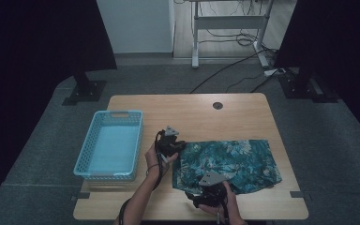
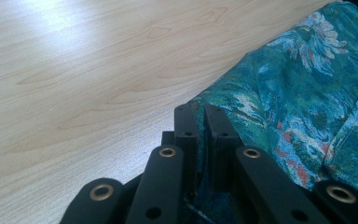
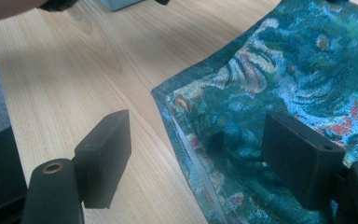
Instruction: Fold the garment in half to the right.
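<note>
A teal cloth with a floral print lies folded flat on the right half of the wooden table. My left gripper is at the cloth's far left corner. In the left gripper view its jaws stand almost together, pinching the cloth at its edge. My right gripper is at the cloth's near left corner. Its jaws are wide apart and straddle the hemmed edge of the cloth, one over bare wood and one over the fabric.
A light blue plastic basket stands empty on the table's left side, close to the left hand. A round cable hole sits near the far edge. Bare wood runs behind the cloth and along the front edge.
</note>
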A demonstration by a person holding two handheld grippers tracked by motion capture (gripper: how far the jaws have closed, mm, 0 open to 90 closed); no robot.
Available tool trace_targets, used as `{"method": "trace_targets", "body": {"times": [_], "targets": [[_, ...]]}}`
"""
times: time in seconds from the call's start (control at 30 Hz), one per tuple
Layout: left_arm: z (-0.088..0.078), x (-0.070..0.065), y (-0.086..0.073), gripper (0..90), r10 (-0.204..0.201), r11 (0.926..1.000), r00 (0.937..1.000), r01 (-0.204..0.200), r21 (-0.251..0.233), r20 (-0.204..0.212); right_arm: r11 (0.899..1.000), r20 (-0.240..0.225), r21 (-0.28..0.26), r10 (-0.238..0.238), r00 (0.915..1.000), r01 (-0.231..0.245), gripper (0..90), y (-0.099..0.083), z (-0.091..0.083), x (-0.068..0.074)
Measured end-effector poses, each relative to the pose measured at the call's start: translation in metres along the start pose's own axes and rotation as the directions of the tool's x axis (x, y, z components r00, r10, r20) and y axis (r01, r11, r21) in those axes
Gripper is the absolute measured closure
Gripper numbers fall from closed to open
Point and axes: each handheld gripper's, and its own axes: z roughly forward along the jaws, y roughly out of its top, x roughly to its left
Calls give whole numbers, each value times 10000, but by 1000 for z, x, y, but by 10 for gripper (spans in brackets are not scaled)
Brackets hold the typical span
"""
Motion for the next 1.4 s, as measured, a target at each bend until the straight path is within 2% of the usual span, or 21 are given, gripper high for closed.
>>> {"method": "trace_targets", "body": {"times": [0.47,0.93,1.13,1.4], "targets": [[2,0,0,846,22,10000,10000,-22,87,-14,9999,-115,49,103,9999,-102,241,3,6,0],[0,0,-4,845,-41,10000,9999,41,4,93,9998,-235,204,-48,9997,53,241,10,21,9],[1,0,-6,844,-58,10000,9999,57,24,117,9991,-218,402,-151,9996,159,241,14,30,13],[2,0,-7,843,-91,10000,9998,91,-16,156,9967,-64,815,55,10000,-50,241,18,44,16]]}}
